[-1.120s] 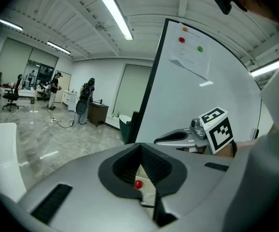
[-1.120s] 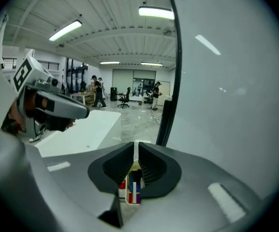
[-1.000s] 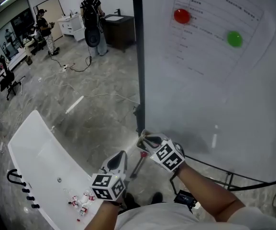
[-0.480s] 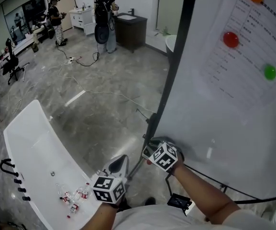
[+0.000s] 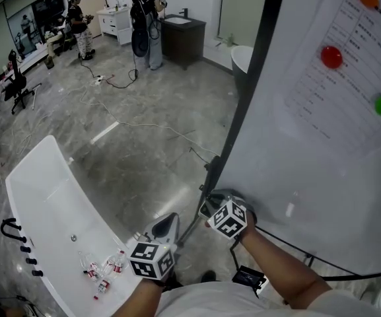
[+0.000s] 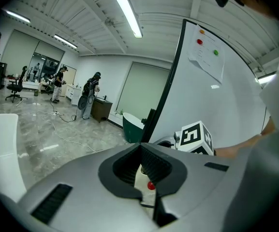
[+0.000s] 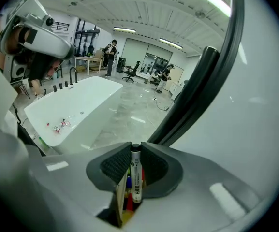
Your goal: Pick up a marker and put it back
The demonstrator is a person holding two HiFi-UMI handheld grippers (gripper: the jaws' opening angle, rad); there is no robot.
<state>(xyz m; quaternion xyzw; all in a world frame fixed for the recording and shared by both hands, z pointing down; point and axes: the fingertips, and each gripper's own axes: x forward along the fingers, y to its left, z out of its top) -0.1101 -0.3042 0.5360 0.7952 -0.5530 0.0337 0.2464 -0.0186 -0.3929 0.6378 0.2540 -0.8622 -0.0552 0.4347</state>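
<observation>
The right gripper (image 7: 135,147) clamps the marker (image 7: 136,175) lengthwise beside the whiteboard (image 5: 322,170), presumably for its return, while the left gripper (image 6: 140,149), jaws together and empty, waits clear.

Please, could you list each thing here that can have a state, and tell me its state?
right gripper: shut on the marker.
marker: clamped between the jaws, lying along them.
left gripper: shut, holds nothing.
whiteboard: upright on its stand.
paper sheet: held on the whiteboard by round magnets.
bathtub: no water, small items lie on its bottom.
</observation>
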